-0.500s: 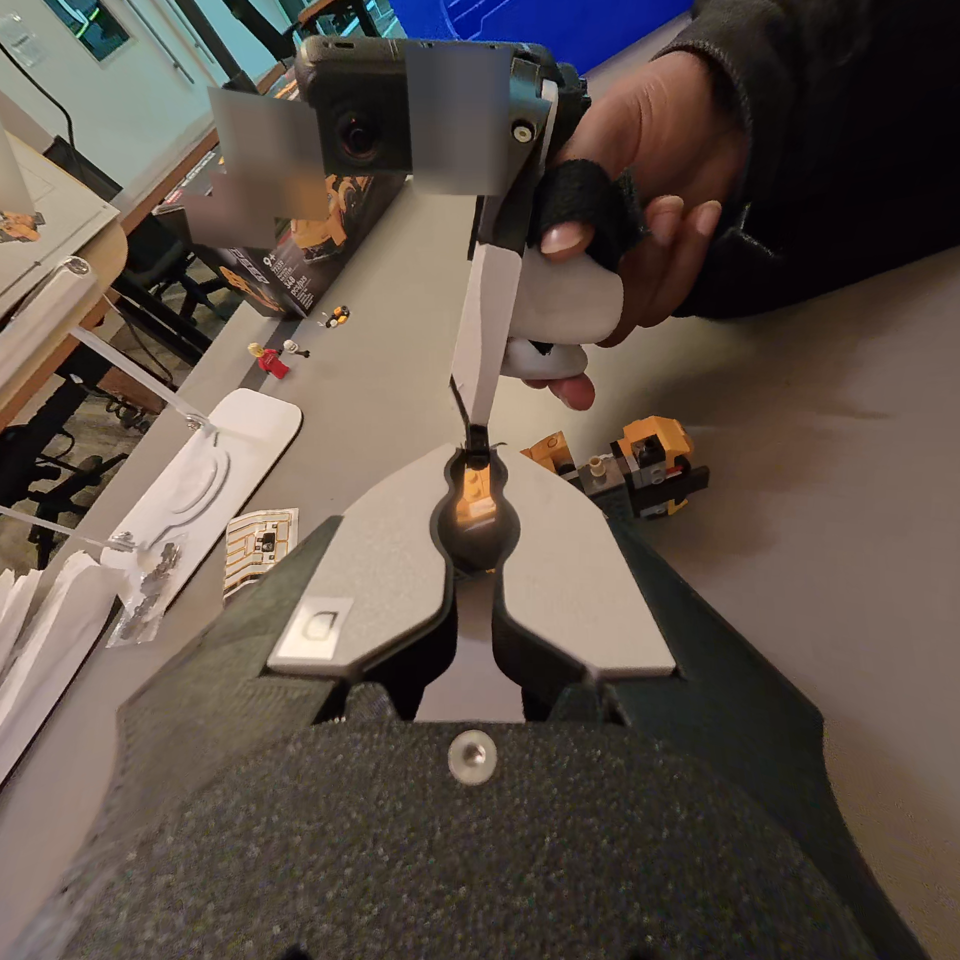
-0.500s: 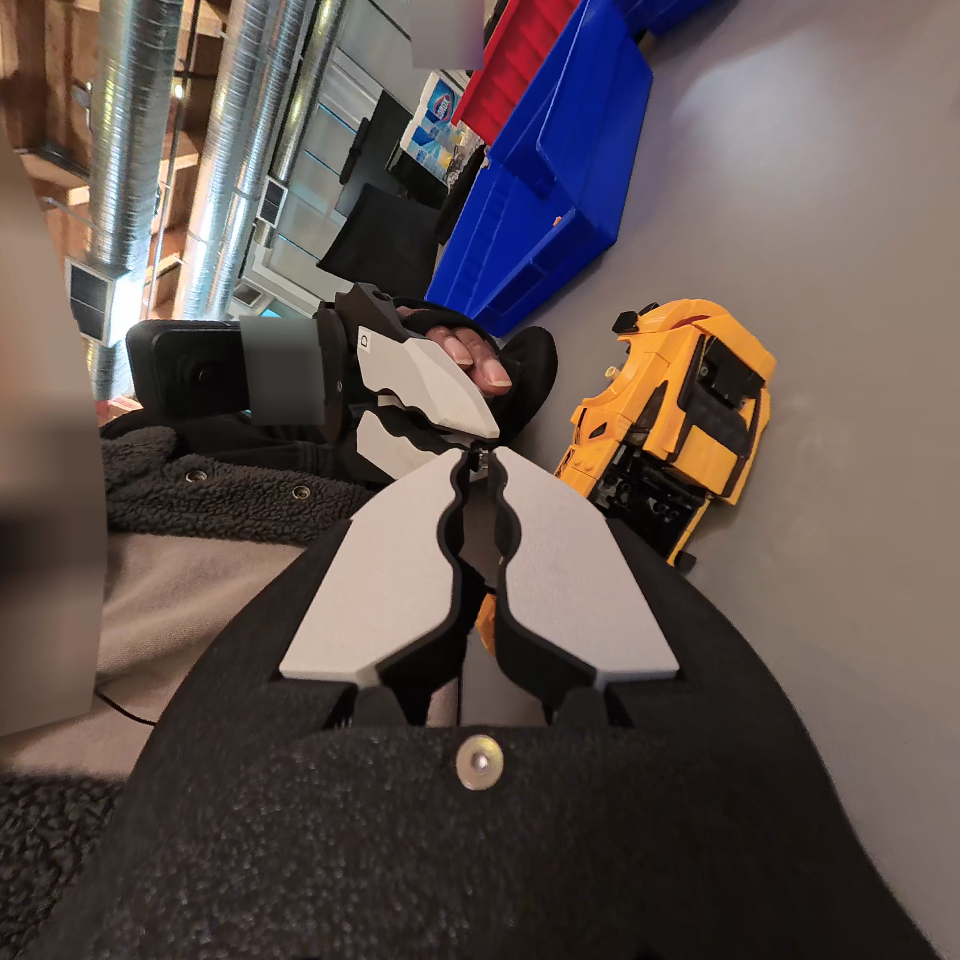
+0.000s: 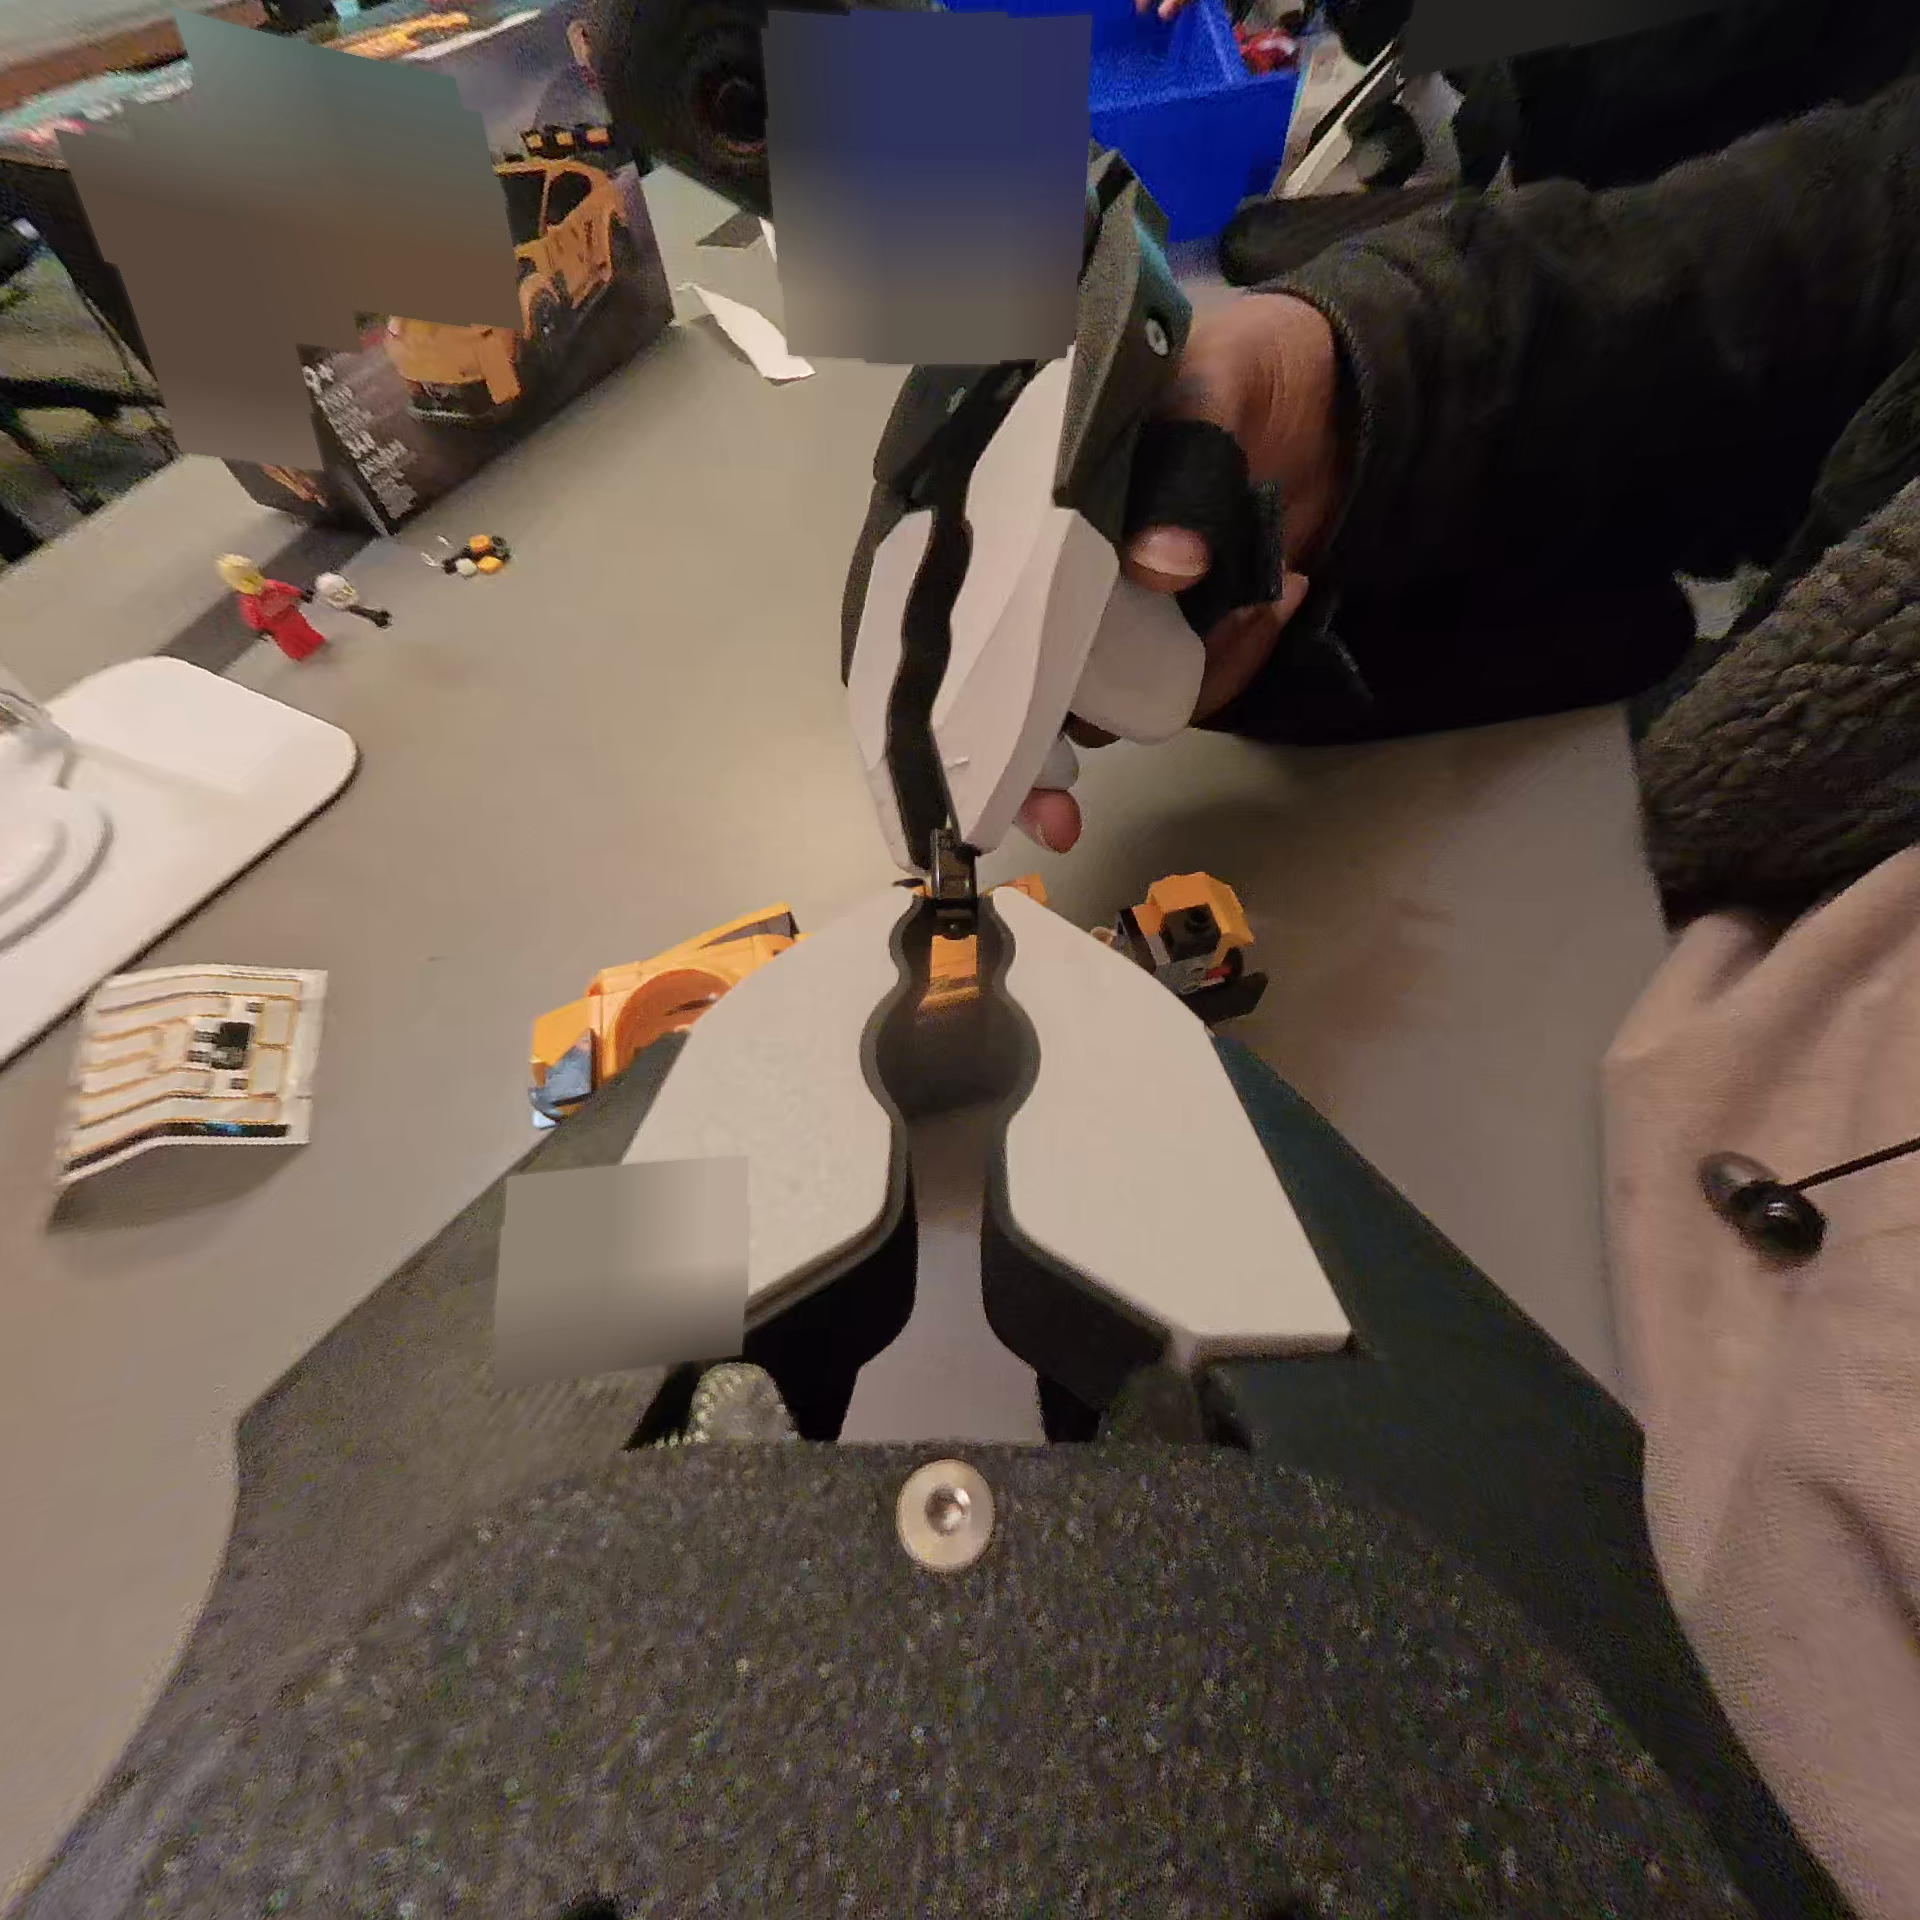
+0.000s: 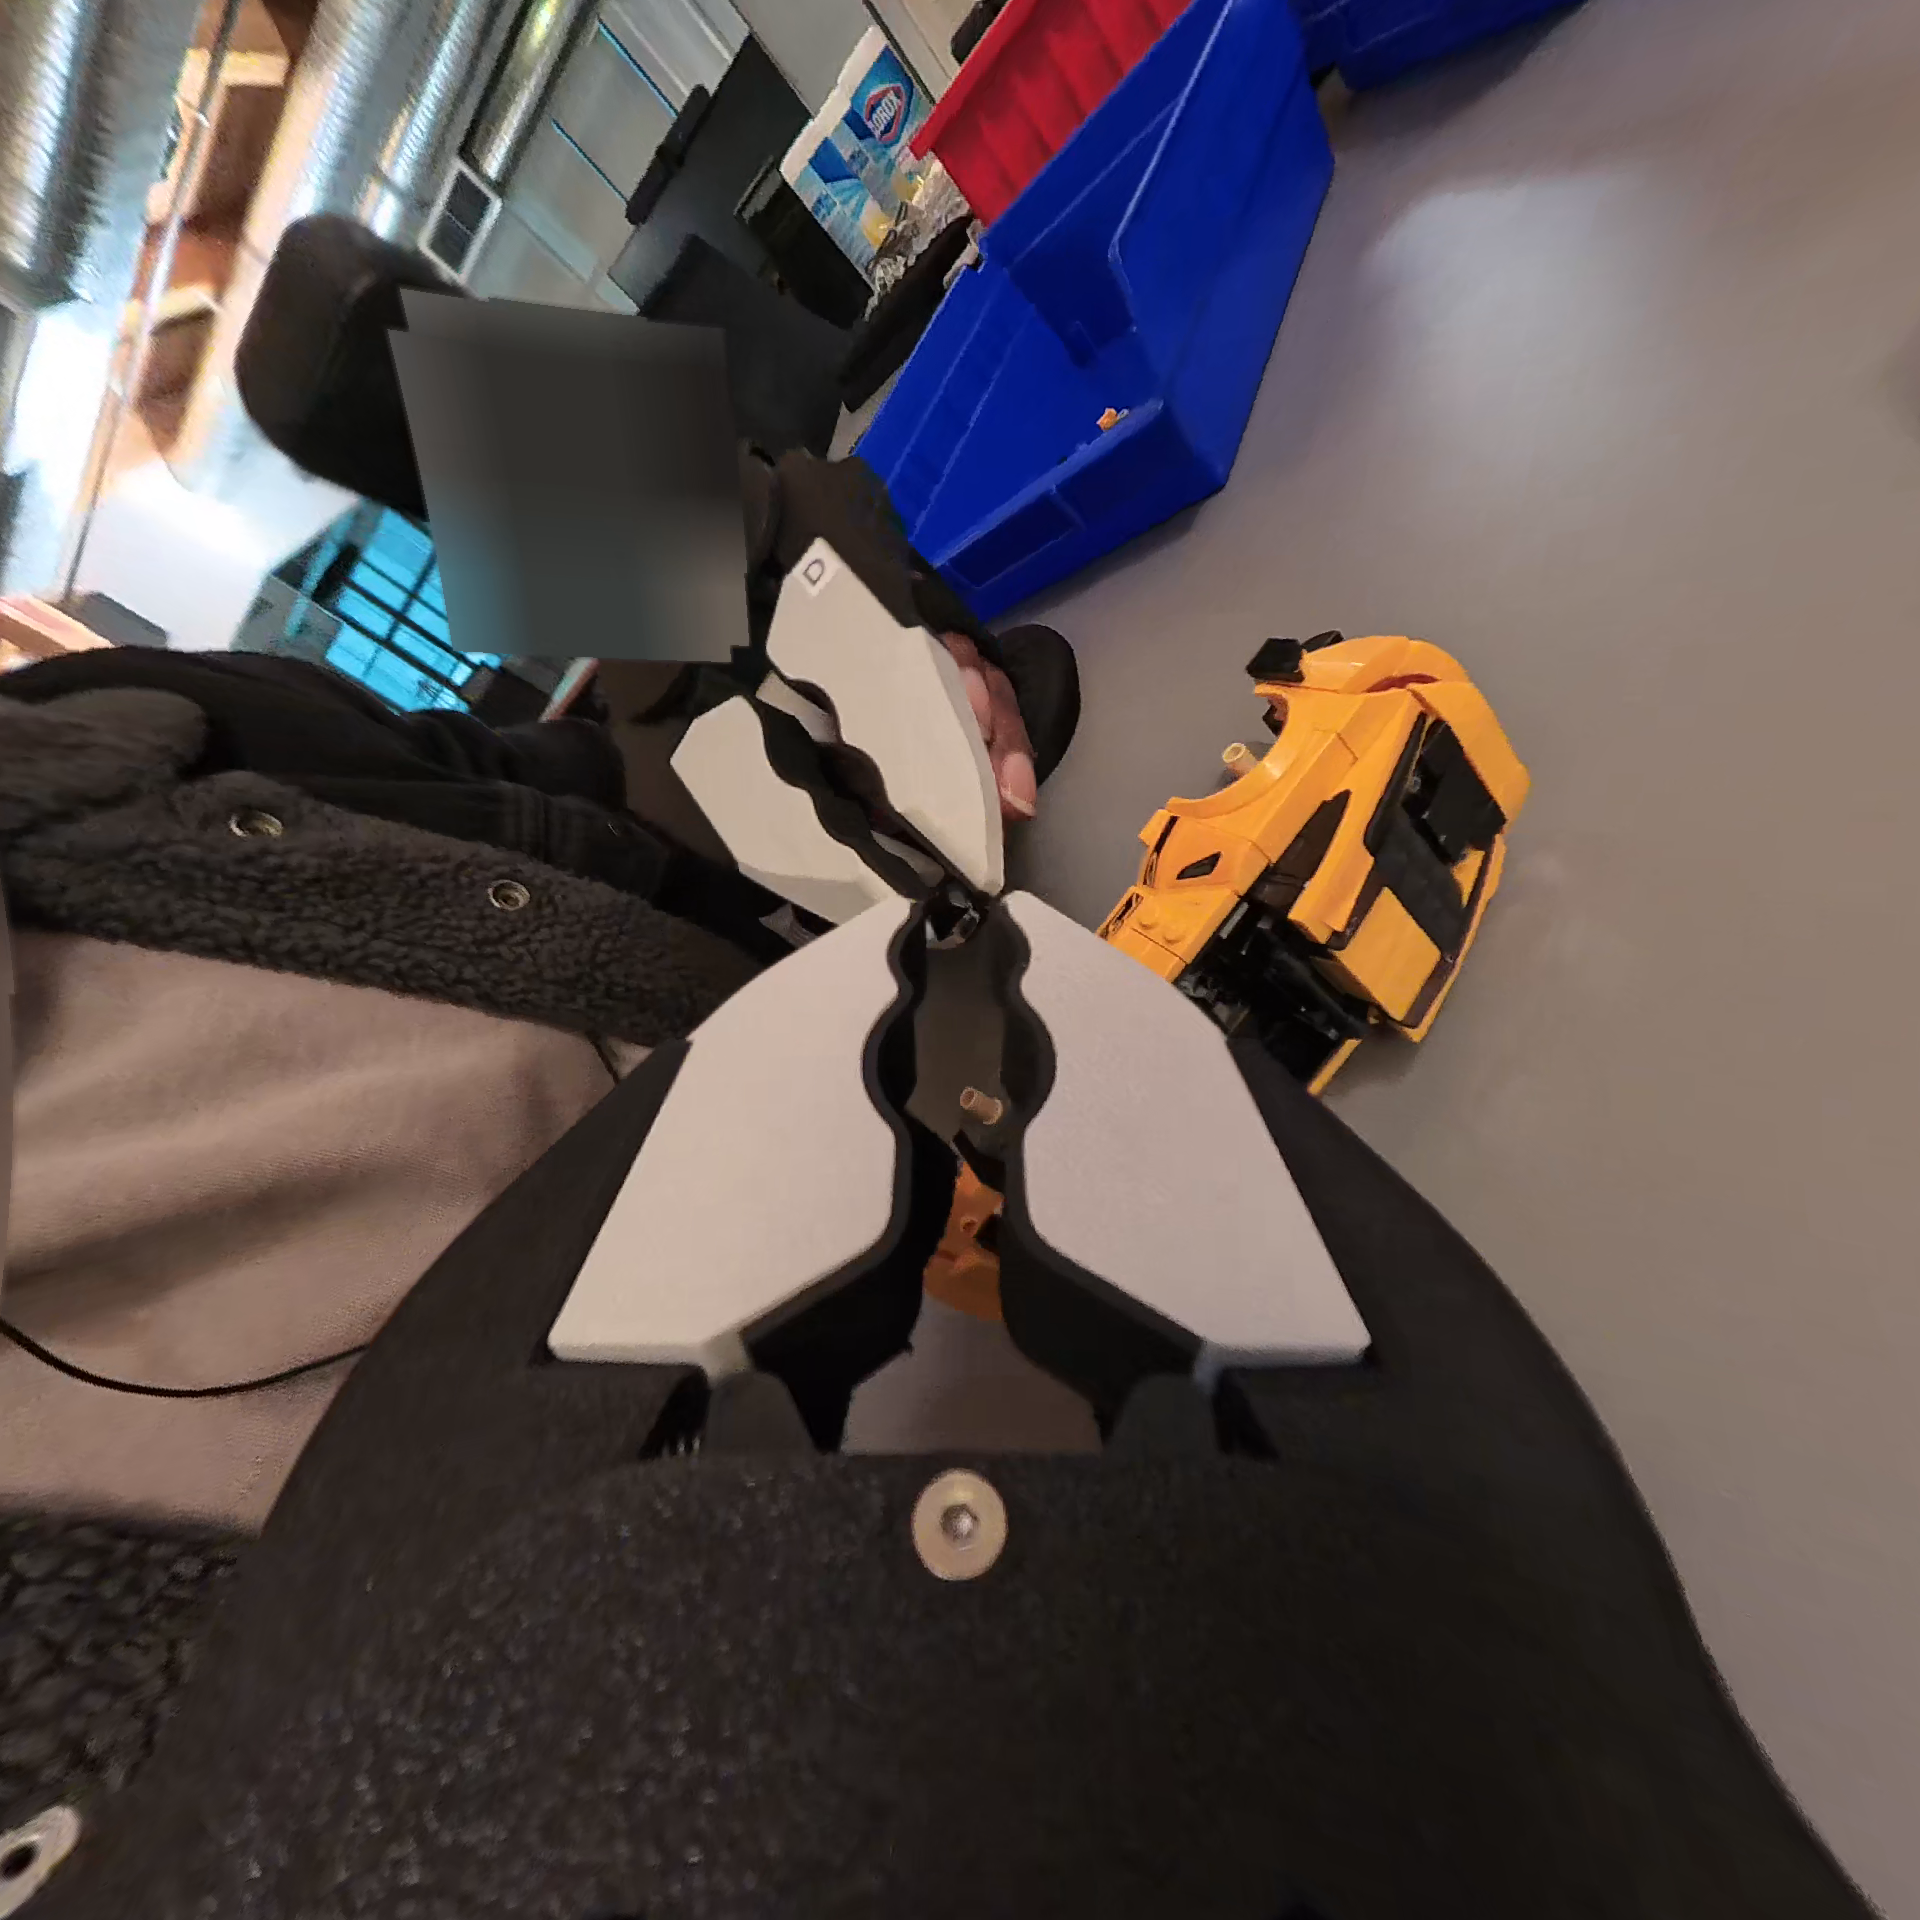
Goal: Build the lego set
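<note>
My left gripper [image 3: 951, 912] and my right gripper [image 4: 961, 916] meet tip to tip above the grey table [image 3: 644, 727]. Both are shut on the same small black lego piece [image 3: 950, 871], which also shows in the right wrist view [image 4: 954, 921]. In the left wrist view the right gripper [image 3: 940, 847] comes down from above. In the right wrist view the left gripper [image 4: 971, 883] comes in from the upper left. The yellow lego car body [image 4: 1340, 862] lies on the table beside the tips, and shows partly hidden in the left wrist view [image 3: 665, 997]. A small orange and black sub-assembly [image 3: 1184, 935] sits to the right.
The lego box [image 3: 499, 343] stands at the back left, with a red minifigure [image 3: 275, 613] and tiny loose parts [image 3: 478, 556] in front of it. A sticker sheet [image 3: 197, 1049] and a white tray [image 3: 208, 748] lie at the left. Blue bins [image 4: 1122, 312] and a red bin [image 4: 1039, 94] stand beyond the car. The red minifigure [image 3: 275, 613] is about equally far from each gripper, around 35 cm.
Both grippers have turned while staying tip to tip on the small piece. The car body now shows left of my left fingers, and the right gripper shows both fingers.
</note>
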`<state>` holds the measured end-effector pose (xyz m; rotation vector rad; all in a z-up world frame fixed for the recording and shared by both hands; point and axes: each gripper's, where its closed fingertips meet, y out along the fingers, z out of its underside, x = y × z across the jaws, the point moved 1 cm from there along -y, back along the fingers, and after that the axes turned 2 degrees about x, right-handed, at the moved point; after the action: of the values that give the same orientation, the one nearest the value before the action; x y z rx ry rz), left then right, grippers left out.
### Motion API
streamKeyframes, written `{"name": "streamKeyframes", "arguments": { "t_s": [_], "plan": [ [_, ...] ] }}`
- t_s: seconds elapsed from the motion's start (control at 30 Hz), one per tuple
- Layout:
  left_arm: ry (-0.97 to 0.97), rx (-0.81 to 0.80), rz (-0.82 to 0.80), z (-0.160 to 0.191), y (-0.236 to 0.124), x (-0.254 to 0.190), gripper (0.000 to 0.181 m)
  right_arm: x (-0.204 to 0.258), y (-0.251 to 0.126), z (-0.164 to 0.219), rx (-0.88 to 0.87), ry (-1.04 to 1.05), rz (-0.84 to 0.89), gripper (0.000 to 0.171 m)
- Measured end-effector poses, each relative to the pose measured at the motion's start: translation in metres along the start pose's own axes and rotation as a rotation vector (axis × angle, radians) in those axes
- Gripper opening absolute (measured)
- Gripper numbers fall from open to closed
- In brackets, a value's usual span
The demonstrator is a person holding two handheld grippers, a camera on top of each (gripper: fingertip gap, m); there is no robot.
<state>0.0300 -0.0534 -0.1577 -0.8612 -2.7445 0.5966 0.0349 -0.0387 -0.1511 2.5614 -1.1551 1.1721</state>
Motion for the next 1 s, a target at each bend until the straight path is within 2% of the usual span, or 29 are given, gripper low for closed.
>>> {"name": "streamKeyframes", "arguments": {
  "t_s": [0.2, 0.47, 0.87, 1.0],
  "plan": [
    [-0.136, -0.014, 0.092, 0.003, 0.000, -0.002, 0.007, 0.000, -0.003, -0.001, 0.001, -0.089, 0.030, 0.013],
    [-0.220, 0.040, 0.130, 0.014, 0.001, 0.000, 0.007, -0.008, -0.013, -0.005, -0.015, -0.180, 0.103, 0.013],
    [-0.177, 0.117, 0.128, 0.027, 0.000, -0.003, 0.008, -0.032, -0.025, -0.002, 0.019, -0.202, 0.242, 0.012],
    [-0.156, 0.127, 0.115, 0.029, 0.000, -0.004, 0.008, -0.037, -0.017, 0.006, 0.073, -0.189, 0.276, 0.025]
  ]
}}
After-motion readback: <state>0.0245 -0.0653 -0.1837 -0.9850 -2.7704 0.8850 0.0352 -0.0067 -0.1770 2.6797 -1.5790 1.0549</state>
